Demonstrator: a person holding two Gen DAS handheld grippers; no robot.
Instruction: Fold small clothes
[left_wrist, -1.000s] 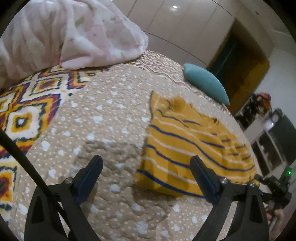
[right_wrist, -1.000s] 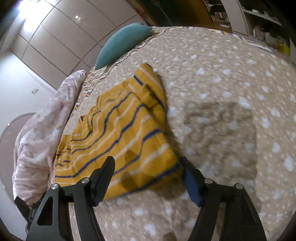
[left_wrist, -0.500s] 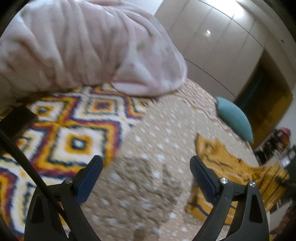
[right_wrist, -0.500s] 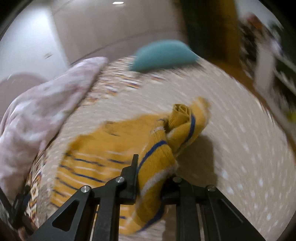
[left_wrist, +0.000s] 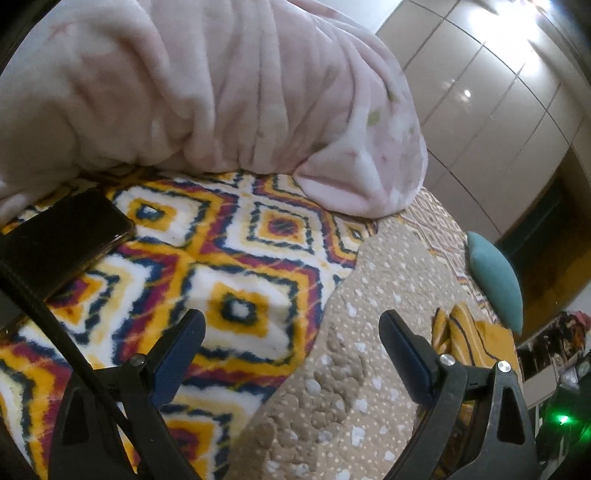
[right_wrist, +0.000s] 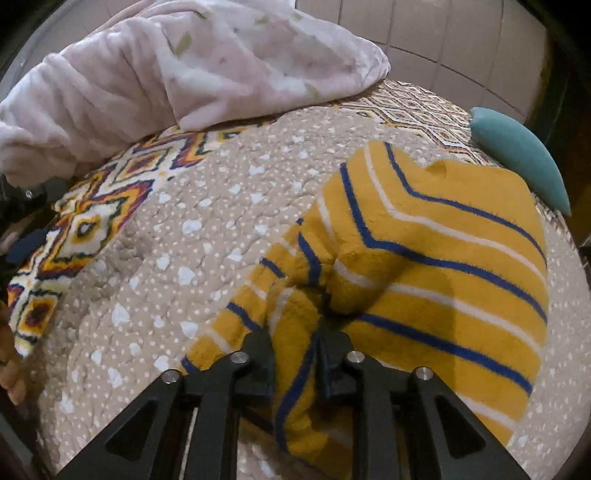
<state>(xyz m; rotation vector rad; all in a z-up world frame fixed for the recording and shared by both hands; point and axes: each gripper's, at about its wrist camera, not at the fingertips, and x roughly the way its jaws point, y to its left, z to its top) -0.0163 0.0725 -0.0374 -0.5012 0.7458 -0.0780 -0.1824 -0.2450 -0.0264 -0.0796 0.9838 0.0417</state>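
A yellow garment (right_wrist: 443, 266) with blue and white stripes lies on the beige dotted quilt (right_wrist: 207, 229). My right gripper (right_wrist: 295, 332) pinches a bunched fold of its near edge. The fabric sits between the jaws, which are opening slightly. The fold is drawn over the rest of the garment. In the left wrist view only a strip of the garment (left_wrist: 469, 339) shows at the right. My left gripper (left_wrist: 291, 325) hangs open and empty over the seam between the quilt and a patterned blanket (left_wrist: 229, 258), away from the garment.
A heaped pink blanket (left_wrist: 221, 92) fills the back of the bed. A dark phone (left_wrist: 62, 240) lies on the patterned blanket at left. A teal pillow (right_wrist: 521, 155) sits past the garment. A person's fingers (right_wrist: 7, 369) show at the left edge.
The right gripper shut on the garment's near edge and carried it across, folding it over. The left gripper swung left, away from the garment, and the phone came into view.
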